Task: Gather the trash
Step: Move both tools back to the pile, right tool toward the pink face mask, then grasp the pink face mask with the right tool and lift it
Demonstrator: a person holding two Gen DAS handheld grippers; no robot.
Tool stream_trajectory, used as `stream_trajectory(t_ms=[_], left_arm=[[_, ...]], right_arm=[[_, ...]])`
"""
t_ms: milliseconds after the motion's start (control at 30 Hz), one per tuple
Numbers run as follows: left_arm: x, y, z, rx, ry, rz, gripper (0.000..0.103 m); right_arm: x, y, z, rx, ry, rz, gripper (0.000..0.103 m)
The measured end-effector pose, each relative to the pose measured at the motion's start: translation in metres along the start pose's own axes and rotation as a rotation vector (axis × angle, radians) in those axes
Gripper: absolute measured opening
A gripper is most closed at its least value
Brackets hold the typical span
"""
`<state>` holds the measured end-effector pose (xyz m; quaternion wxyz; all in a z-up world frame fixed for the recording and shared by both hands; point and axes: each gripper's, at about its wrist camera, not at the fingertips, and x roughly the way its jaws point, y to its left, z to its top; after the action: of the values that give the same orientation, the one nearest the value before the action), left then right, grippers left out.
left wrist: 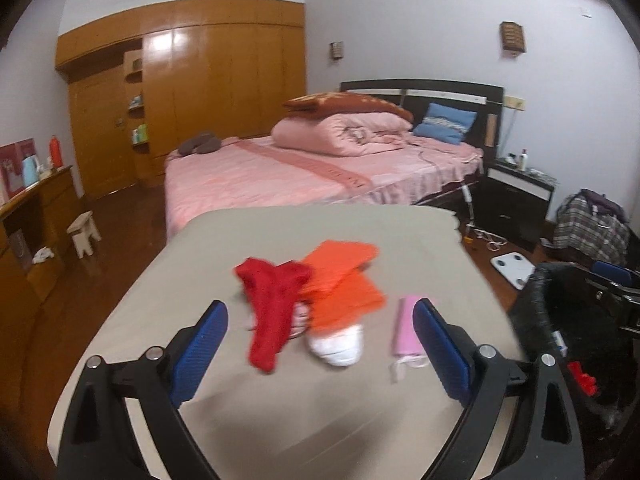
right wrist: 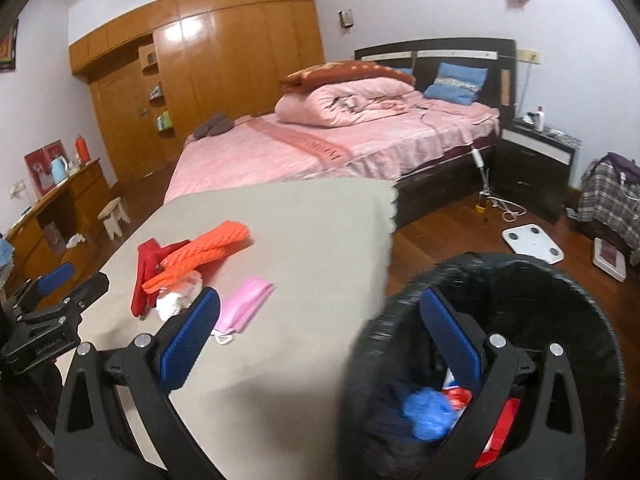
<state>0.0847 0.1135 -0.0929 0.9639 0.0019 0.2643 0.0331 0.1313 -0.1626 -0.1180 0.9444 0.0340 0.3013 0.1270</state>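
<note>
Both my jaws wide, empty; bin (right wrist: 500,280) beside the counter (left wrist: 280,420) holds some trash, tissue (left wrist: 338,344) and pink mask (left wrist: 406,330) left.

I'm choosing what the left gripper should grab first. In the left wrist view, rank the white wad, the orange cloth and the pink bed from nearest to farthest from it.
From the open left gripper:
1. White wad, just ahead between the fingers, on the table.
2. Orange cloth, behind the wad and partly over it.
3. Pink bed, beyond the table's far edge.
</note>
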Motion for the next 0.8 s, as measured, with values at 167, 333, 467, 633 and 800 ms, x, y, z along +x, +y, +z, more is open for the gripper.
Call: stream_trajectory(t_ms=[167, 333, 467, 633, 800], left_arm=[[0.014, 0.022, -0.009, -0.031, 0.027, 0.041, 0.092], [0.022, 0.035, -0.013, -0.046, 0.04, 0.061, 0.091], [0.027, 0.044, -0.014, -0.055, 0.043, 0.069, 0.091], [0.033, 0.049, -0.016, -0.062, 0.051, 0.071, 0.09], [0.036, 0.053, -0.017, -0.07, 0.059, 0.074, 0.089]], right_arm=[[0.039, 0.03, 0.001, -0.031, 0.042, 0.012, 0.097], [0.076, 0.051, -0.001, -0.056, 0.087, 0.012, 0.097], [0.106, 0.063, -0.005, -0.065, 0.134, 0.006, 0.097], [0.134, 0.07, -0.014, -0.07, 0.197, 0.0, 0.084], [0.152, 0.077, -0.019, -0.081, 0.255, 0.016, 0.07]])
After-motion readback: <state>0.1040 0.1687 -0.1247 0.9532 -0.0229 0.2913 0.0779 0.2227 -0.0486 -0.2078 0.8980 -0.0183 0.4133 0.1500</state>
